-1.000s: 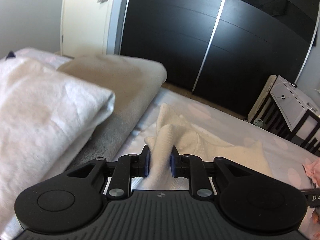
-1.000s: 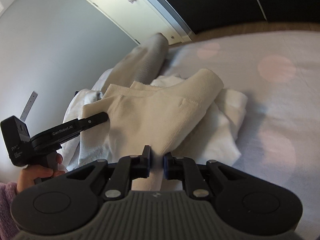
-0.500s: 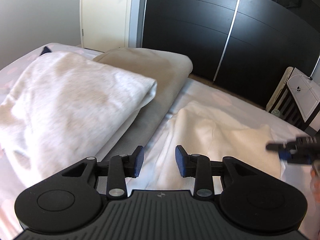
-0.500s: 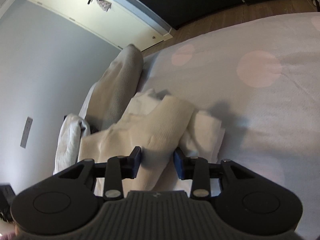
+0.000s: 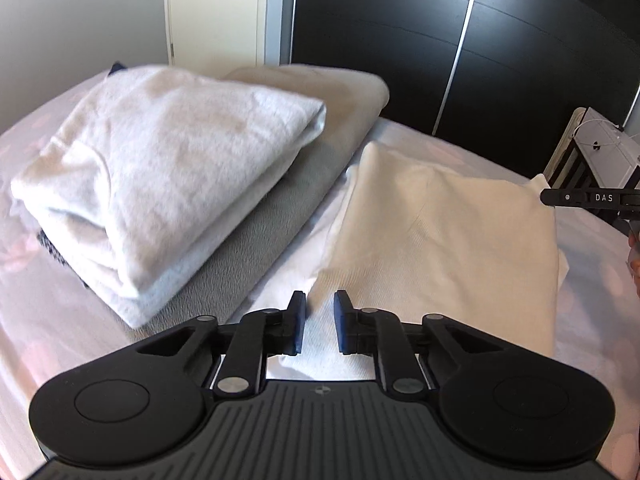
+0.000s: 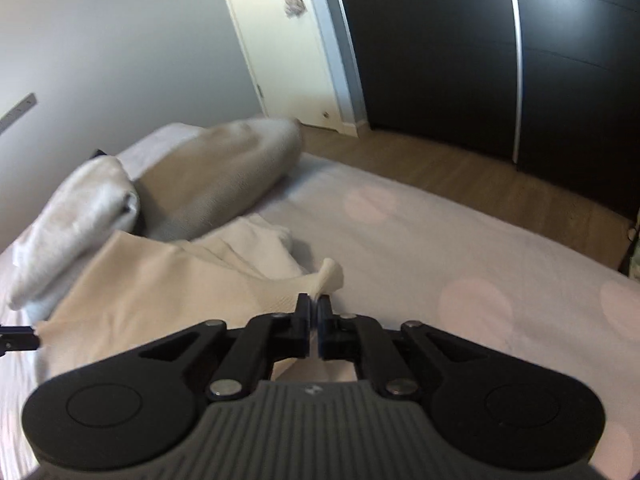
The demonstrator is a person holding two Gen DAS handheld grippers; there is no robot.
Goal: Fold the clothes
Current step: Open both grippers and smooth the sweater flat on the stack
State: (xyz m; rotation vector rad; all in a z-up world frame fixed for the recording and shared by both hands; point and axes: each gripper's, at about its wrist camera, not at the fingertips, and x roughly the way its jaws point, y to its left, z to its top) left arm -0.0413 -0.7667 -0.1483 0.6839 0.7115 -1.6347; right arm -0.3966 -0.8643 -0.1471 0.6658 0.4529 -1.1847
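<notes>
**Cream garment on bed, right gripper pinching one corner**

The cream garment (image 5: 440,232) lies spread on the spotted bedsheet (image 6: 460,248), just beside a stack of folded white blanket (image 5: 160,184) resting on a beige blanket (image 5: 332,92).

Left gripper (image 5: 319,322): jaws parted by a moderate gap, holding nothing, positioned over the garment's near edge. Contact with the fabric cannot be determined.

Right gripper (image 6: 314,322): jaws nearly closed, clamping a corner of the garment (image 6: 160,280); a fabric tip protrudes beyond the fingertips.

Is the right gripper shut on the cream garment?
Yes, the right gripper has its jaws pinched together on a corner of the cream garment.
</notes>
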